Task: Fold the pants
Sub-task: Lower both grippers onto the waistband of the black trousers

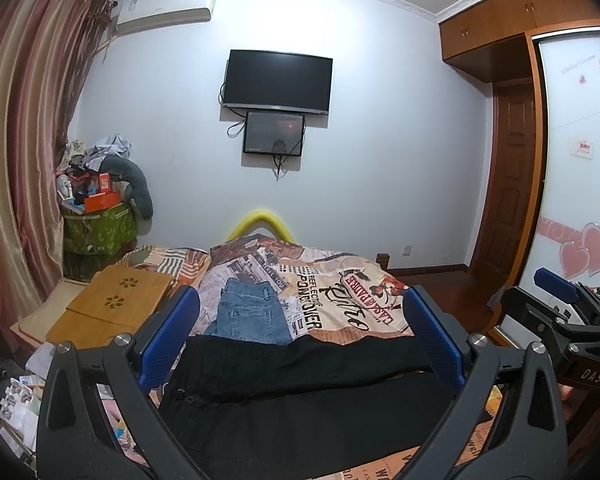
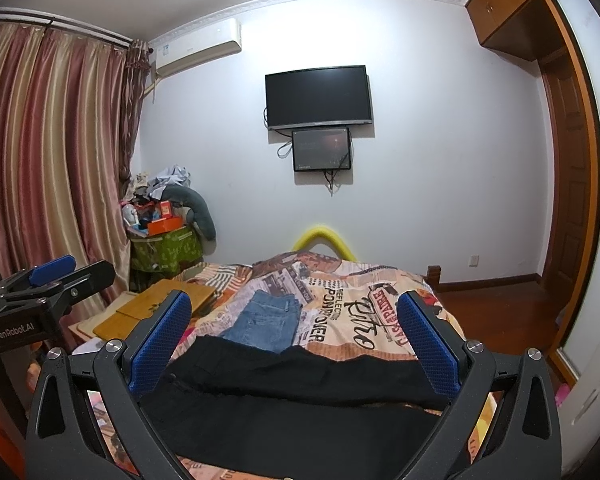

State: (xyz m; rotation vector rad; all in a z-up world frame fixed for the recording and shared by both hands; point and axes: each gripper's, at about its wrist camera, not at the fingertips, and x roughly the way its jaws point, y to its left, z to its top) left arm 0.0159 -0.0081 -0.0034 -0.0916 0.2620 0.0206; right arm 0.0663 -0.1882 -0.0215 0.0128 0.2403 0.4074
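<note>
Black pants (image 1: 300, 392) lie spread across the near end of the bed, both legs running left to right; they also show in the right wrist view (image 2: 300, 396). My left gripper (image 1: 300, 336) is open and empty, held above the pants. My right gripper (image 2: 294, 340) is open and empty too, above the same pants. Each gripper shows at the edge of the other's view: the right one (image 1: 560, 304), the left one (image 2: 56, 276). Folded blue jeans (image 1: 252, 312) lie just beyond the black pants, also in the right wrist view (image 2: 264, 320).
The bed has a printed newspaper-pattern cover (image 1: 340, 292). A wooden lap tray (image 1: 112, 304) lies on its left side. A green bin piled with clutter (image 1: 96, 216) stands by the curtain (image 1: 16, 160). A wardrobe and door (image 1: 512, 160) are on the right.
</note>
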